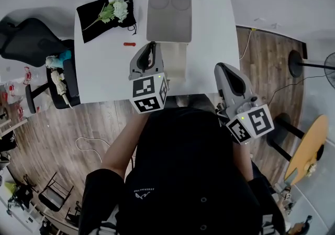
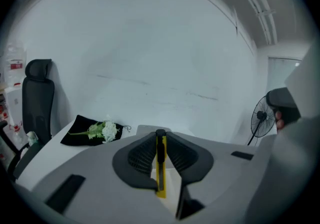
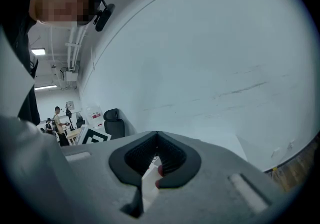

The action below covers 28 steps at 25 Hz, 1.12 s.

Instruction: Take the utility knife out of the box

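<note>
A yellow utility knife (image 2: 160, 168) with a black slider stands upright between the jaws of my left gripper (image 2: 160, 135), which is shut on it. In the head view this left gripper (image 1: 152, 46) hovers above the table, just left of the open box (image 1: 179, 57), whose grey lid (image 1: 168, 17) lies flat behind it. The knife is lifted clear of the box. My right gripper (image 1: 222, 66) hangs at the table's right edge, away from the box. Its jaws (image 3: 156, 135) meet at the tips with nothing held.
A black cloth (image 1: 94, 17) with white flowers (image 1: 118, 6) lies at the white table's (image 1: 104, 71) far left corner, and a small red item (image 1: 129, 44) rests near it. An office chair (image 1: 31, 40) stands left of the table, a fan (image 2: 260, 116) to the right.
</note>
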Motion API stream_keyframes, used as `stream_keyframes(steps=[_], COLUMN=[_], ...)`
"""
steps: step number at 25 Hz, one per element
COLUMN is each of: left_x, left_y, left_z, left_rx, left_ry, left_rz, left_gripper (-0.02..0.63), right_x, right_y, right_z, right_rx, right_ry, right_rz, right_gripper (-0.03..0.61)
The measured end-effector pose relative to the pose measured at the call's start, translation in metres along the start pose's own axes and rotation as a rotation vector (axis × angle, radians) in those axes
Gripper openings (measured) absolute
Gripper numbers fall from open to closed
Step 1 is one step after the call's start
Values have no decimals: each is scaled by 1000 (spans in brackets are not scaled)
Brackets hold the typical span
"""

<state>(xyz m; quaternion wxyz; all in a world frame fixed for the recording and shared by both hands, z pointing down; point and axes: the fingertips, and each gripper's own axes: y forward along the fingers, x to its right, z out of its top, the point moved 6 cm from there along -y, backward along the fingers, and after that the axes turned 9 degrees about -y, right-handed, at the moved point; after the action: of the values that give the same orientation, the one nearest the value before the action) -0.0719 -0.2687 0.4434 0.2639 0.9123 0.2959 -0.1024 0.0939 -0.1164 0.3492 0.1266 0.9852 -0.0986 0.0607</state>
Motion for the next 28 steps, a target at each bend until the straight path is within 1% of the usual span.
stream_keyframes(steps=[3,9,12,17,21,28], left_x=[5,15,19,23,25,29], left_y=[-17,-51,-63,-80,-88,-90], left_z=[18,49,53,57,58,61], left_rx=[53,143,159,171,185,211], left_ry=[27,54,81,83,70,63], left_rz=[-54,-197,-253,-349,-390,-421], left_gripper=[63,63,63,63,63,63], right_x=[-4,-11,-13,-16,-17,-15], right_y=[6,15,17,18,18,16], right_z=[-2,-1,-2,-4,-5,-4], right_rx=[0,-1,-3,-1,0,12], right_ry=[-5,-19,-21,-21,-19,-22], right_rz=[32,76,86,90,88,77], right_gripper=[5,5,5,5,5,5])
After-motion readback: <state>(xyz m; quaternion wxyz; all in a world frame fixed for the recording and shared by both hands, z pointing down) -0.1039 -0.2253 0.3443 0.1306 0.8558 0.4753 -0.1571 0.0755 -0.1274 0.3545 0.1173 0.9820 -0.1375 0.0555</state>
